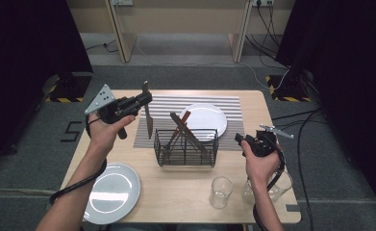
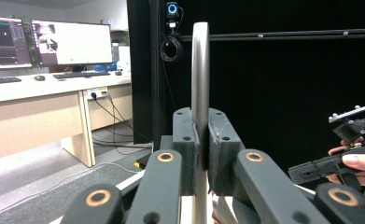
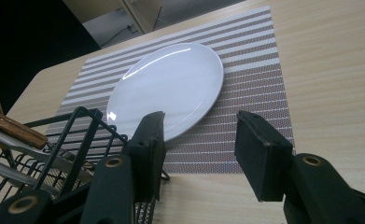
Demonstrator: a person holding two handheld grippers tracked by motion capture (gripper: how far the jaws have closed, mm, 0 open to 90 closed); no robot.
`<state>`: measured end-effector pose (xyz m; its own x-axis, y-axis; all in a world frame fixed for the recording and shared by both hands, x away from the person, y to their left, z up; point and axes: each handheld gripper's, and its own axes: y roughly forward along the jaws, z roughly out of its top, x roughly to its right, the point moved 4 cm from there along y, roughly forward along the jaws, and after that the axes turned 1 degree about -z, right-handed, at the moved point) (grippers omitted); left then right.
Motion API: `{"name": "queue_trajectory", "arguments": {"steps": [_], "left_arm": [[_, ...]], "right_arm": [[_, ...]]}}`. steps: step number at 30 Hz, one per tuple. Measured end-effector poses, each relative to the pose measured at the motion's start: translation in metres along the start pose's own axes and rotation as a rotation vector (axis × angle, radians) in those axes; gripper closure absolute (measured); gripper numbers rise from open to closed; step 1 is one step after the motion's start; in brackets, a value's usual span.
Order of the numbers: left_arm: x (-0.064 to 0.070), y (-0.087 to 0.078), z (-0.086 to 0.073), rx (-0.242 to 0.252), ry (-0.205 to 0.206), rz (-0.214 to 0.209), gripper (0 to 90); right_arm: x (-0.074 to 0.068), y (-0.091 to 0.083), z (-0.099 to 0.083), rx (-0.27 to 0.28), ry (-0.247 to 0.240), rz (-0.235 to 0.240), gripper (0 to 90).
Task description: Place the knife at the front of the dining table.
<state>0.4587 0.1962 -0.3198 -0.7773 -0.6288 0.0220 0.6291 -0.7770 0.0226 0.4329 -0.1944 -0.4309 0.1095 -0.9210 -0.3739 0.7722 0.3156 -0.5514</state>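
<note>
The left gripper (image 1: 144, 98) is up over the far left part of the table (image 1: 185, 192), and its jaws are pressed tight on a table knife (image 1: 148, 113). From the high view the knife hangs close to upright, blade pointing down over the left edge of the striped placemat (image 1: 161, 103), clear of the surface. The left gripper view gives the close look: the knife's metal shaft (image 2: 200, 79) rises straight up between the two dark pads (image 2: 185, 140), clamped from both sides.

Over on the right, the right gripper (image 1: 239, 139) sits low near the table's right edge, held in the person's right hand (image 1: 260, 163), and its jaws stand spread apart with nothing between them. The right gripper view looks along them across the placemat (image 3: 259, 93) to a white plate (image 3: 171, 86) lying on it.

Centre table, a black wire basket (image 1: 186, 147) stands on the near edge of the placemat, with utensils leaning crossed inside it, one with a brown handle (image 1: 184, 118). The white plate (image 1: 207, 118) lies just behind the basket, on its far right side.

On the near left of the table lies a second plate (image 1: 112, 192), well apart from the knife. On the near right stands a clear glass (image 1: 221, 191), and a second glass vessel (image 1: 272, 190) sits just right of it, partly behind the right wrist.
</note>
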Motion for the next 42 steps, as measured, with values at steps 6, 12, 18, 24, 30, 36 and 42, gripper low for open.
{"name": "queue_trajectory", "arguments": {"steps": [6, 12, 18, 24, 30, 36, 42], "left_arm": [[-0.002, 0.000, -0.004, -0.005, -0.004, 0.003, 83.3], [-0.005, 0.000, -0.010, -0.014, -0.012, 0.009, 83.3], [-0.007, 0.000, -0.013, -0.016, -0.019, 0.011, 83.3], [-0.009, 0.000, -0.014, -0.014, -0.021, 0.013, 83.3], [-0.011, 0.000, -0.016, -0.020, -0.021, 0.014, 83.3], [-0.012, 0.001, -0.016, -0.020, -0.025, 0.018, 83.3], [-0.015, 0.001, -0.019, -0.027, -0.029, 0.023, 83.3]], "right_arm": [[0.000, 0.000, 0.000, 0.001, -0.001, 0.000, 52.4], [0.001, 0.001, -0.001, -0.001, -0.004, -0.001, 52.5], [0.001, 0.001, 0.000, -0.001, -0.004, -0.001, 52.5], [0.001, 0.000, 0.000, 0.000, 0.000, 0.000, 52.5], [0.001, 0.000, 0.000, 0.000, -0.002, -0.001, 52.5], [0.001, 0.000, 0.000, 0.002, 0.001, -0.002, 52.5], [0.001, 0.000, 0.000, 0.003, 0.002, -0.002, 52.6]]}}
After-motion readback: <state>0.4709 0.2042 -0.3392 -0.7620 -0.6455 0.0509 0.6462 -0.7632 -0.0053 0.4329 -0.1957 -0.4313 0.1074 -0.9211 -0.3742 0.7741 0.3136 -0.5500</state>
